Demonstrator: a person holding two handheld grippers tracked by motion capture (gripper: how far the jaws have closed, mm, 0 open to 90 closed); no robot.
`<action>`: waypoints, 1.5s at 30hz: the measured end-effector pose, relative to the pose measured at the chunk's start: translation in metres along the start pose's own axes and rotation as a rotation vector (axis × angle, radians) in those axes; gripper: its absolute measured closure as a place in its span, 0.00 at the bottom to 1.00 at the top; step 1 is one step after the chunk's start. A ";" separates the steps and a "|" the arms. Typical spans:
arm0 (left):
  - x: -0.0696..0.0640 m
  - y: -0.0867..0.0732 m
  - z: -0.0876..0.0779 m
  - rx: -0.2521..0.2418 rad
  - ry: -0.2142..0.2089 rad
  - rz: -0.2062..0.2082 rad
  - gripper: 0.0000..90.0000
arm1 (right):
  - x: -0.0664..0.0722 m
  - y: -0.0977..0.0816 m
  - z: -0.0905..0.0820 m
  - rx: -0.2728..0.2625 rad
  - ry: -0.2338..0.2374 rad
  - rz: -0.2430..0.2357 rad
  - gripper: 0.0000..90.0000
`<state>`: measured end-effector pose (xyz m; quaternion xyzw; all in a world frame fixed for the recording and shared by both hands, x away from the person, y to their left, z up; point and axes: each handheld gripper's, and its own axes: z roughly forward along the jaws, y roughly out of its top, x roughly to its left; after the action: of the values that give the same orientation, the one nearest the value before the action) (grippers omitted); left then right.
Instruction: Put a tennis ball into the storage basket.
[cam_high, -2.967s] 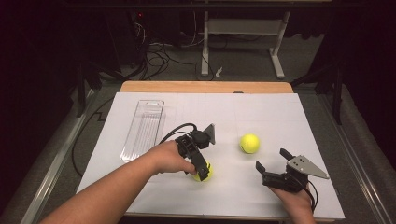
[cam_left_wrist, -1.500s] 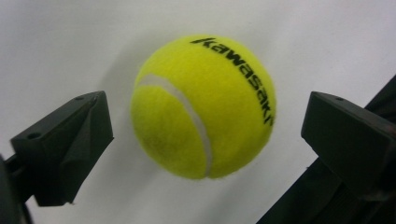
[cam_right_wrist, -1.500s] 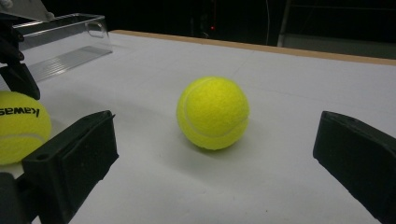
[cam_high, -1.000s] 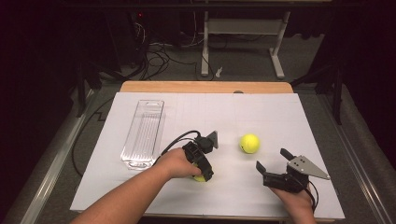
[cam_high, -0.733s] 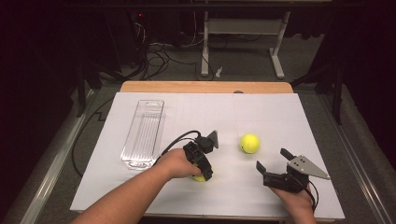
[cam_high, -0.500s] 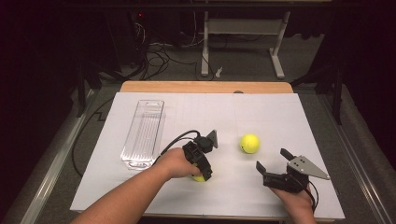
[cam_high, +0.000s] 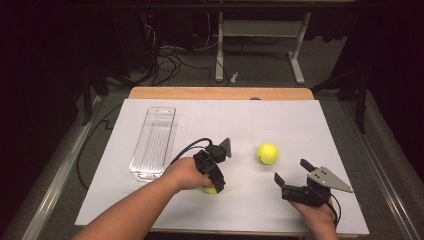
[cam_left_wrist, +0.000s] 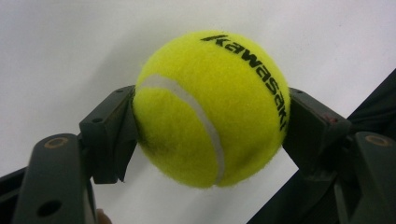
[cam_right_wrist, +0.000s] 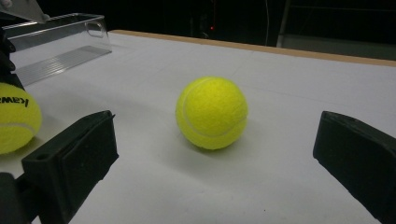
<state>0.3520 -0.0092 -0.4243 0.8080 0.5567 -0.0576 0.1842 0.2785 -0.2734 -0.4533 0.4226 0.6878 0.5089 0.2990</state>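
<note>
A yellow tennis ball (cam_left_wrist: 212, 109) marked "Kawasaki" sits between the two black pads of my left gripper (cam_left_wrist: 210, 126), which press on its sides; the gripper is shut on it. From above, that ball (cam_high: 210, 189) peeks out under the left gripper (cam_high: 214, 181) near the table's front. A second tennis ball (cam_high: 267, 153) lies free on the white table sheet (cam_high: 280, 120), to the right. My right gripper (cam_high: 290, 170) rests open just in front of it, and that ball (cam_right_wrist: 211, 113) lies ahead of the wide-apart jaws, untouched.
A long clear plastic tray (cam_high: 152, 142) lies at the left of the sheet, also seen as the tray (cam_right_wrist: 56, 42) far off in the right gripper view. A wooden table edge (cam_high: 220, 93) runs along the back. Cables lie on the floor beyond.
Since the earliest frame my left gripper has settled lower over the near ball, hiding more of it. Over the last second nothing visibly moves in the high view.
</note>
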 end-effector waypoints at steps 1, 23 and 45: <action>0.000 0.000 -0.001 0.003 0.000 -0.003 0.30 | 0.000 0.000 0.000 -0.001 0.000 -0.001 0.00; 0.008 -0.002 -0.021 -0.005 0.021 -0.009 0.30 | -0.001 0.000 0.000 -0.001 -0.003 0.004 0.00; 0.036 0.000 -0.064 0.014 0.014 -0.054 0.30 | -0.001 -0.001 -0.001 0.003 -0.006 0.001 0.00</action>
<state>0.3584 0.0453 -0.3755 0.7942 0.5792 -0.0608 0.1733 0.2777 -0.2750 -0.4539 0.4251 0.6873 0.5068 0.3002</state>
